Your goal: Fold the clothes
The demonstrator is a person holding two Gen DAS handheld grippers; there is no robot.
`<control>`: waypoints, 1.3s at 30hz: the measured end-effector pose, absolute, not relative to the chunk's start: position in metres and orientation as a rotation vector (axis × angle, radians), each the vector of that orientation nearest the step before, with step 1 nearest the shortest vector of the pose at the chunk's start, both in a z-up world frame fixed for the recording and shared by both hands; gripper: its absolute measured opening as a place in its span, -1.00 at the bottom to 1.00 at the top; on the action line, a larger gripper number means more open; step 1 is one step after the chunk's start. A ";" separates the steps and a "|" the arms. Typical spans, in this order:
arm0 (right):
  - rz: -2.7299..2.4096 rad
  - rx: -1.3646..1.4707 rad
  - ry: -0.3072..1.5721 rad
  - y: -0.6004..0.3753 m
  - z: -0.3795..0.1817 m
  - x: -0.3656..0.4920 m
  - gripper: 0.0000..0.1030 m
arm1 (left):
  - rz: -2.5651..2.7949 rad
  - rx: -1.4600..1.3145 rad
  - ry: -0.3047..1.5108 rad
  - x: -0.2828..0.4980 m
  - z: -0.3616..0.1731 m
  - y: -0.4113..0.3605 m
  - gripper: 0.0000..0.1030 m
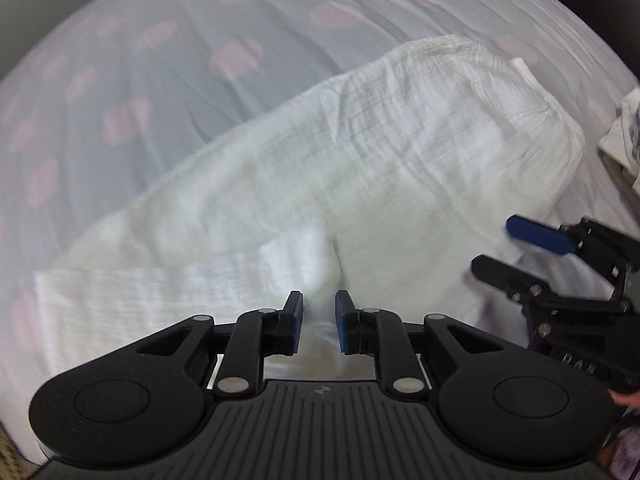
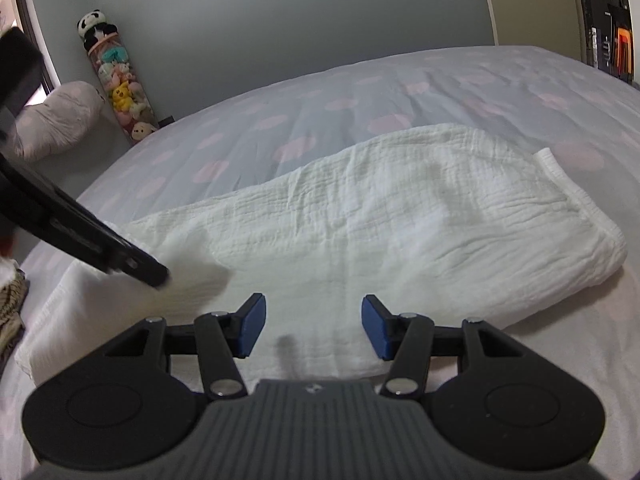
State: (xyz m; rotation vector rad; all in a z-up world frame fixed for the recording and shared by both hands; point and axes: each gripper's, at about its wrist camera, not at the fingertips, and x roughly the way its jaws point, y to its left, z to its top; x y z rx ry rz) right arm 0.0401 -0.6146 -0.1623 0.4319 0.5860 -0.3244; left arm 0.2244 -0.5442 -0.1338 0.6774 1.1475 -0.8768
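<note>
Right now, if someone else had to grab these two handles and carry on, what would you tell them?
Left gripper: fingers nearly together over the near edge of the white cloth, with a ridge of cloth between them; whether they pinch it I cannot tell.
Right gripper: fingers apart, holding nothing, above the cloth's near edge.
The cloth lies on the dotted bedspread, already doubled over, rounded fold at the right end.
Another crumpled garment waits at the edge of the left view.
Left to do: fold the cloth smaller and smooth it, then start on the next garment.
</note>
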 end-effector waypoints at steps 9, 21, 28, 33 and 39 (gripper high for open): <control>-0.296 0.459 0.570 -0.612 -0.159 0.040 0.10 | -0.862 0.620 0.992 0.214 -0.088 -0.497 -0.07; -0.285 0.463 0.572 -0.610 -0.158 0.037 0.11 | -0.911 0.525 0.979 0.164 -0.118 -0.420 -0.07; -0.262 0.466 0.575 -0.608 -0.159 0.039 0.14 | -0.952 0.680 0.823 0.108 -0.125 -0.410 -0.09; -0.245 0.470 0.578 -0.606 -0.159 0.039 0.15 | -0.951 0.761 0.786 0.092 -0.145 -0.425 -0.22; -0.243 0.484 0.585 -0.607 -0.161 0.038 0.16 | -0.887 0.677 0.859 0.113 -0.166 -0.441 -0.80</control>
